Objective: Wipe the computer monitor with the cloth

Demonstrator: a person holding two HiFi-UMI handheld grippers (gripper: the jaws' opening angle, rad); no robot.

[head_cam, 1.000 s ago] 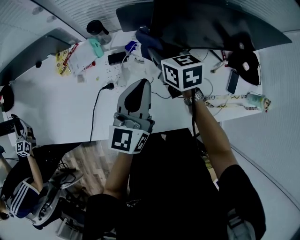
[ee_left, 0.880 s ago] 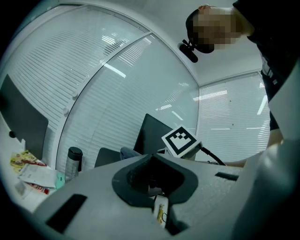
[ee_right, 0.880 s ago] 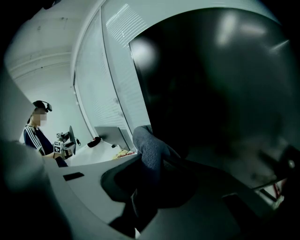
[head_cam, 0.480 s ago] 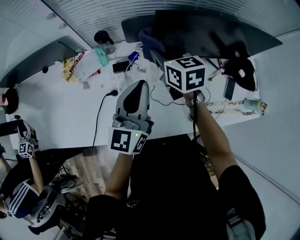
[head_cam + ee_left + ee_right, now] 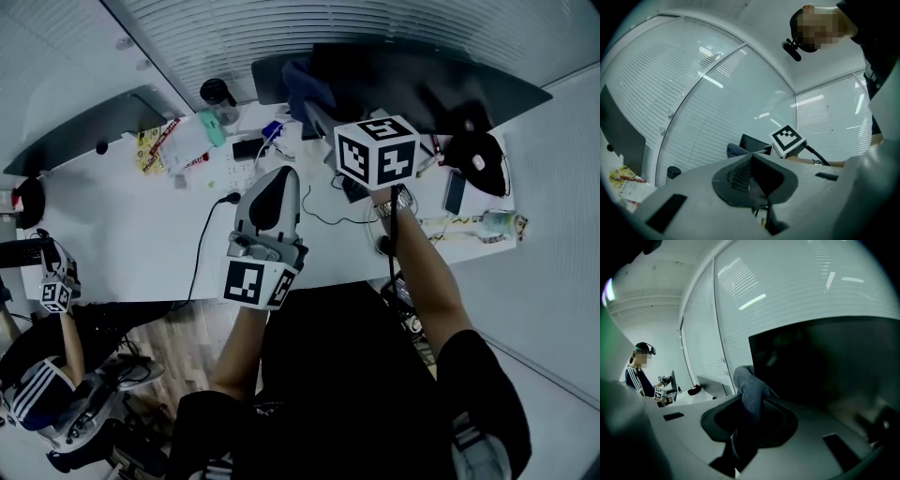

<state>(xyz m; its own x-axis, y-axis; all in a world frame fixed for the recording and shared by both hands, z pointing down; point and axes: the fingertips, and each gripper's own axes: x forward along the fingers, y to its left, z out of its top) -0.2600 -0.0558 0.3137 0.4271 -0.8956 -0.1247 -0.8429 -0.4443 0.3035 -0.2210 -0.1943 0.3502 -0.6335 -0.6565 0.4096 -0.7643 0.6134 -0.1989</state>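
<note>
Right gripper (image 5: 751, 425) — jaws clamped on the grey-blue cloth (image 5: 749, 387). The cloth bulges up out of them at the left edge of the dark monitor (image 5: 820, 362); whether it touches the screen cannot be told. Left gripper (image 5: 752, 180) — jaws pressed together, nothing between them. It hangs over the white desk (image 5: 131, 225) beside a black cable (image 5: 199, 239), apart from the monitor.

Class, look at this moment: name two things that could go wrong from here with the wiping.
1. The cloth is only pinched in the right gripper's jaws. Pressed against the monitor, it might slip out.
2. The dark bottle stands near the monitor's left edge, and a wide sweep might knock it.
</note>
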